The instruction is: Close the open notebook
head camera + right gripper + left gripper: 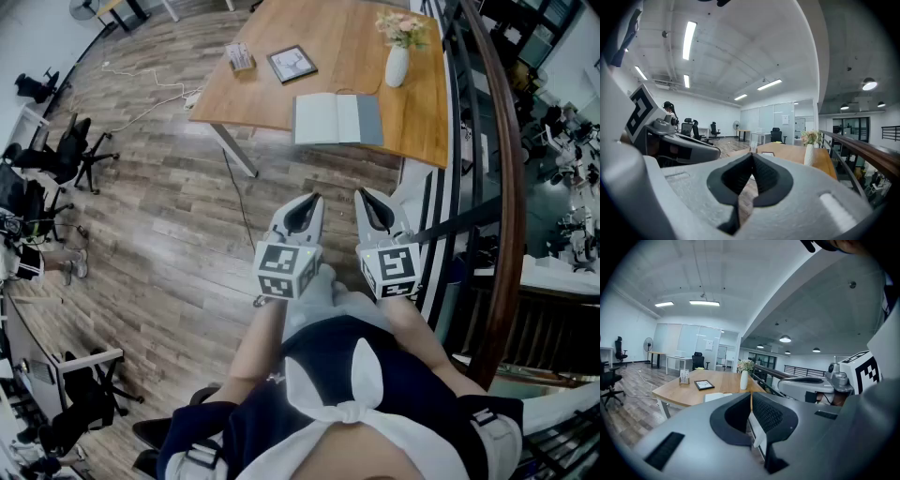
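Head view: nothing done yet, the notebook is open on the table.
The table stands well ahead across the wood floor. The notebook lies flat and open at the table's near edge, with a vase further back. The left gripper and right gripper hang side by side, well short of the table, each with its 2 jaws pressed together on nothing. Everything is left to do: the approach, catching 1 cover, folding it over.

A wooden table bears an open notebook, vase, tablet, small holder.
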